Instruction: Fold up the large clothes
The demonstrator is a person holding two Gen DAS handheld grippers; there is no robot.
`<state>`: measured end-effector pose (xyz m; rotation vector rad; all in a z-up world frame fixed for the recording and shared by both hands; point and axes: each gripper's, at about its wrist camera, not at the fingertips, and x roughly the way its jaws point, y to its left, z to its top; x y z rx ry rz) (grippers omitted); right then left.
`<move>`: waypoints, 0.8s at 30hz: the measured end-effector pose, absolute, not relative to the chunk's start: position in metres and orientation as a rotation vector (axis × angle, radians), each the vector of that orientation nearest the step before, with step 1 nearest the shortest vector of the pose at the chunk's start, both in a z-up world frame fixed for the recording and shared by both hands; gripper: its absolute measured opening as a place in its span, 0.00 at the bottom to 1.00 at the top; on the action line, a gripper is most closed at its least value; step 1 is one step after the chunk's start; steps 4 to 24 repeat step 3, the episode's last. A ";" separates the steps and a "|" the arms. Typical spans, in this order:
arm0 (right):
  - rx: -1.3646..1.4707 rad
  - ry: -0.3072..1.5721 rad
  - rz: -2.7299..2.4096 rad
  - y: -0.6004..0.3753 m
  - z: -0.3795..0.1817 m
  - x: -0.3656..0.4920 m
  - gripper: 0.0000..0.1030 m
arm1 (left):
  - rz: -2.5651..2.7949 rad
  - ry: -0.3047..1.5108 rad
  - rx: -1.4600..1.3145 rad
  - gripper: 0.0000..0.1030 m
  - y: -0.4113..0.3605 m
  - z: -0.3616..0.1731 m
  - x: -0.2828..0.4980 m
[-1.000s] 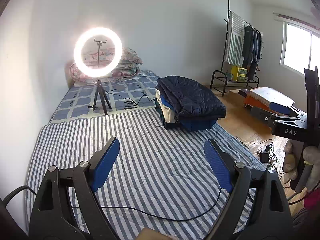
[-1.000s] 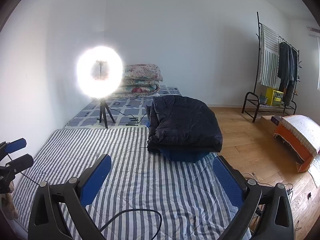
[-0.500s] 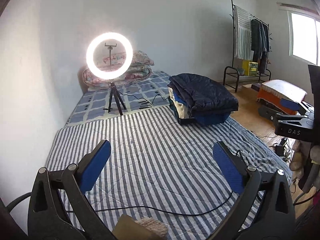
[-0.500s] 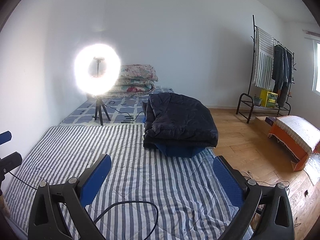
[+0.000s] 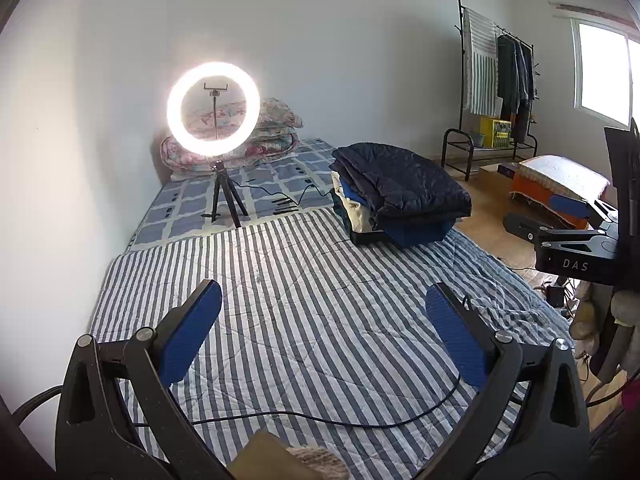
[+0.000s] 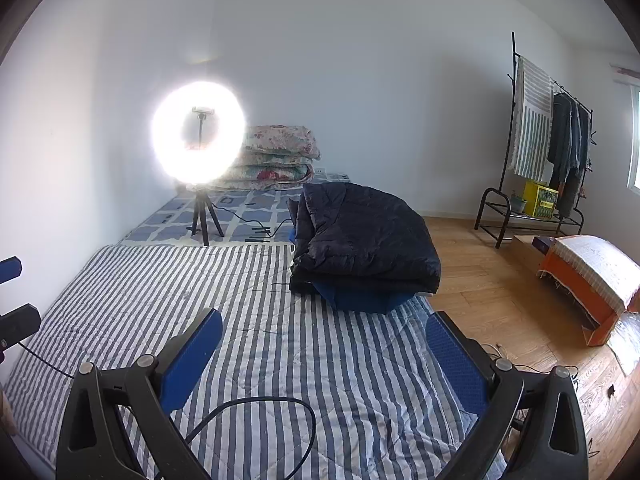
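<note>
Resting on the far right part of the striped quilt (image 6: 280, 360), the pile of folded clothes (image 6: 364, 240) has a dark navy padded piece on top and blue and cream layers under it (the cream shows only from the left wrist view). Both grippers hang above the quilt, well short of the pile. The left gripper (image 5: 324, 334) is spread wide with nothing between its blue pads (image 5: 188, 336); the right gripper (image 6: 324, 360) is likewise released and holds nothing. A black cable (image 5: 360, 420) trails across the stripes. Behind stands a lit ring light (image 6: 199, 132) on a tripod, before stacked floral bedding (image 6: 280, 156). A clothes rack (image 6: 548, 136) stands at the right wall.
</note>
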<state>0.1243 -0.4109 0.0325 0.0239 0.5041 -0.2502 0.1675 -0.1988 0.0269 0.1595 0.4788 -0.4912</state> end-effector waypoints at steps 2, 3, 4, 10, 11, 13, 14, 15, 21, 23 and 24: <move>0.028 0.508 -0.245 -0.411 0.032 0.125 1.00 | -0.492 0.479 0.162 1.00 -0.199 0.026 0.167; 0.030 0.509 -0.243 -0.411 0.032 0.125 1.00 | -0.493 0.481 0.155 1.00 -0.199 0.026 0.168; 0.030 0.509 -0.243 -0.411 0.032 0.125 1.00 | -0.493 0.481 0.155 1.00 -0.199 0.026 0.168; 0.030 0.509 -0.243 -0.411 0.032 0.125 1.00 | -0.493 0.481 0.155 1.00 -0.199 0.026 0.168; 0.030 0.509 -0.243 -0.411 0.032 0.125 1.00 | -0.493 0.481 0.155 1.00 -0.199 0.026 0.168; 0.030 0.509 -0.243 -0.411 0.032 0.125 1.00 | -0.493 0.481 0.155 1.00 -0.199 0.026 0.168; 0.030 0.509 -0.243 -0.411 0.032 0.125 1.00 | -0.493 0.481 0.155 1.00 -0.199 0.026 0.168; 0.030 0.509 -0.243 -0.411 0.032 0.125 1.00 | -0.493 0.481 0.155 1.00 -0.199 0.026 0.168; 0.030 0.509 -0.243 -0.411 0.032 0.125 1.00 | -0.493 0.481 0.155 1.00 -0.199 0.026 0.168; 0.030 0.509 -0.243 -0.411 0.032 0.125 1.00 | -0.493 0.481 0.155 1.00 -0.199 0.026 0.168; 0.030 0.509 -0.243 -0.411 0.032 0.125 1.00 | -0.493 0.481 0.155 1.00 -0.199 0.026 0.168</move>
